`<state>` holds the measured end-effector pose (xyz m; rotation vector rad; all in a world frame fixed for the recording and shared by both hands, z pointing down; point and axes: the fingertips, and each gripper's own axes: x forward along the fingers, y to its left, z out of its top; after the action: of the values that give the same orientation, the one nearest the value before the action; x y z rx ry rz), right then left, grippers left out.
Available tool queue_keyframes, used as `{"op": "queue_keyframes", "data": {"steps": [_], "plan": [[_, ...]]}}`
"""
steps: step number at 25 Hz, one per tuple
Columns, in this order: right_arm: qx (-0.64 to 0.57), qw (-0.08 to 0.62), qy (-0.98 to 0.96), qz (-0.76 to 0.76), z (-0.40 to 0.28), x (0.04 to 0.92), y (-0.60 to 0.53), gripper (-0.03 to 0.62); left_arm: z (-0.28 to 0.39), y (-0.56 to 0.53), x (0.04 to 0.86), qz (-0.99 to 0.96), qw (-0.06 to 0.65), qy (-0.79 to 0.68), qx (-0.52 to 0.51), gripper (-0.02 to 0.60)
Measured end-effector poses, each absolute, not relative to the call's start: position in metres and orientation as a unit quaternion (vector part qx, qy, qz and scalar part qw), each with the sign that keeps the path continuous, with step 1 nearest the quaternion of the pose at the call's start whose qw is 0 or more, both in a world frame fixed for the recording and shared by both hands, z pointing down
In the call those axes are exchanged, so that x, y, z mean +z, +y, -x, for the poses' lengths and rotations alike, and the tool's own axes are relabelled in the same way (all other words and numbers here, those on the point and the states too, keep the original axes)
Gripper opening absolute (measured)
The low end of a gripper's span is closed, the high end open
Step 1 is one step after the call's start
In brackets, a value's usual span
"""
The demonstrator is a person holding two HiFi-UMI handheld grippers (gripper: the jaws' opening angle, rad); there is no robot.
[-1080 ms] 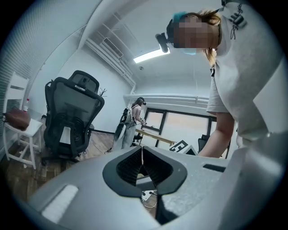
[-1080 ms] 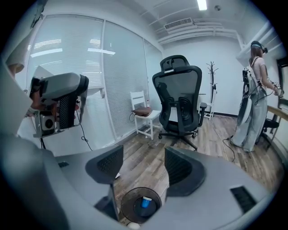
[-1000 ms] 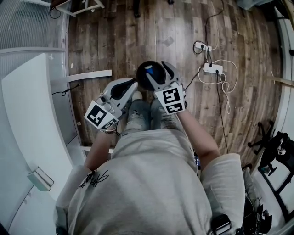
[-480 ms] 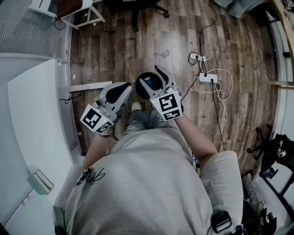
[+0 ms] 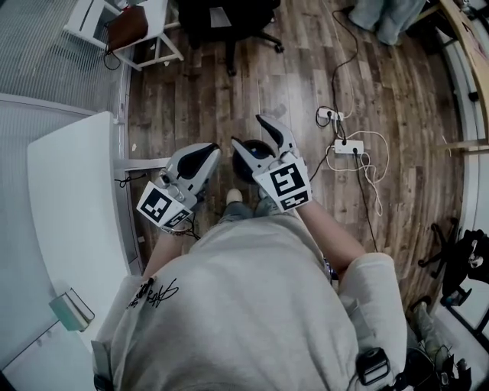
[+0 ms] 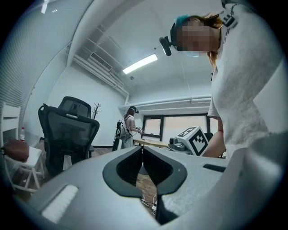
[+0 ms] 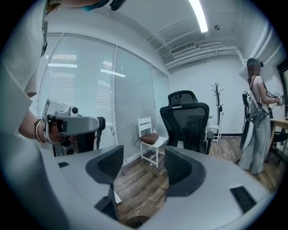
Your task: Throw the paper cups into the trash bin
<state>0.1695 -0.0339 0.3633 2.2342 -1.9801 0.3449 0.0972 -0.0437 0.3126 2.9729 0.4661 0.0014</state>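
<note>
A round black trash bin (image 5: 258, 153) stands on the wooden floor in front of the person's feet, largely covered by my right gripper (image 5: 248, 131). That gripper hangs above the bin with its jaws wide apart and nothing between them; in the right gripper view (image 7: 139, 164) only floor shows in the gap, and the bin's dark rim (image 7: 135, 221) sits at the bottom edge. My left gripper (image 5: 208, 151) is just left of the bin, empty, and its pads (image 6: 135, 155) are pressed together. No paper cup shows in any view.
A white table (image 5: 69, 198) runs along the left. Farther off stand a black office chair (image 5: 225, 19) and a white chair with a brown bag (image 5: 126, 27). A power strip with cables (image 5: 348, 145) lies on the floor to the right. Another person (image 7: 256, 130) stands far off.
The head view has tilted, so more of the room shows. The right gripper now covers more of the bin, and the blue item seen inside it earlier is out of sight.
</note>
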Motion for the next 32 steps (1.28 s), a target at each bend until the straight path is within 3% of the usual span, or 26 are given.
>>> {"op": "queue_keyframes", "data": {"steps": [12,16,32], "plan": [[0.060,0.052,-0.670,-0.739,-0.158,0.306,-0.040,0.288,-0.089,-0.054,0.279,-0.990,0.043,0.130,-0.029,0.009],[0.030,0.044,-0.672,-0.739,-0.155,0.286,-0.040,0.170,-0.085,-0.056,0.267,-0.990,0.038,0.129,-0.039,0.009],[0.007,0.037,-0.683,-0.729,-0.138,0.251,-0.033,0.078,-0.084,-0.043,0.235,-0.988,0.030,0.133,-0.074,0.009]]}}
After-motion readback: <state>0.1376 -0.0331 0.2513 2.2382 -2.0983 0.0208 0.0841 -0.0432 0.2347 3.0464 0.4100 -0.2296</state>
